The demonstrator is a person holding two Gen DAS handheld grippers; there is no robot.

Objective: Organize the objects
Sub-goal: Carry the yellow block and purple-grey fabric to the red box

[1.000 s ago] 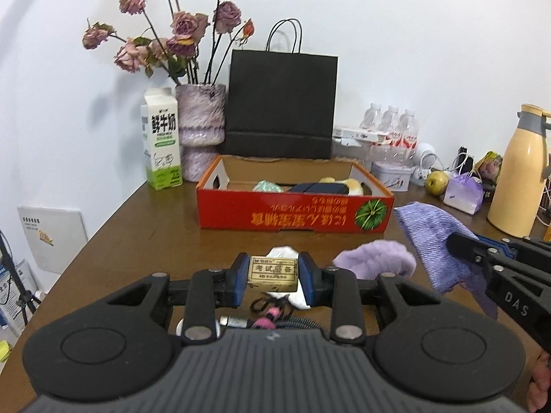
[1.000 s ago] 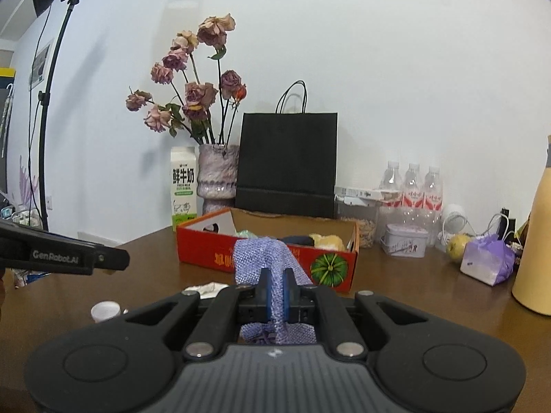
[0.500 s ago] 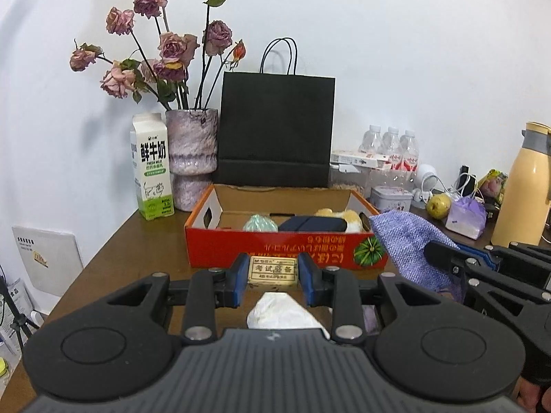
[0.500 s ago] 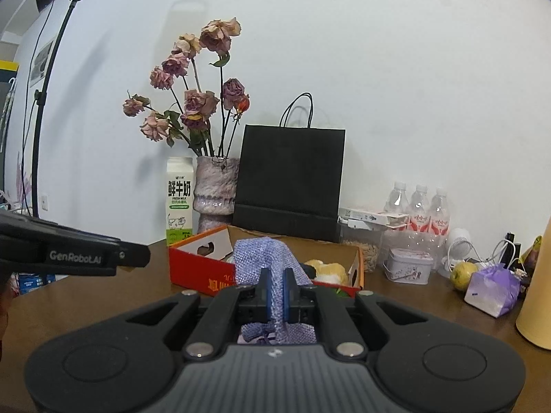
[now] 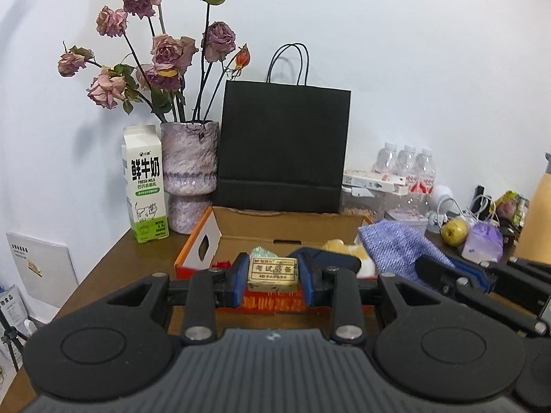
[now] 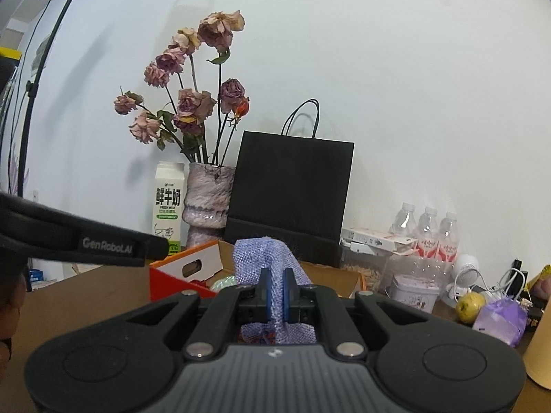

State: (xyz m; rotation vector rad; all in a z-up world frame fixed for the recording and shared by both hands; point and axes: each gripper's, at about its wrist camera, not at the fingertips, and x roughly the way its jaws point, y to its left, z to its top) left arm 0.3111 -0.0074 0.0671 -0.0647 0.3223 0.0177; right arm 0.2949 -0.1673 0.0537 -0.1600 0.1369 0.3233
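desk (image 5: pixel 113 268) w/ box (image 5: pixel 286 230): both grippers now nearer it. l gripper (image 5: pixel 272 277) clamped on eraser (image 5: pixel 272 273), r gripper (image 6: pixel 275 295) on cloth (image 6: pixel 265 258); drop-in looks next.

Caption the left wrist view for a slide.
Left gripper holds a small yellow eraser at the red cardboard box.

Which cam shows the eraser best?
Left wrist: the eraser sits centered between the left gripper pads, label facing the lens. Right wrist shows none of it, only that gripper's side.
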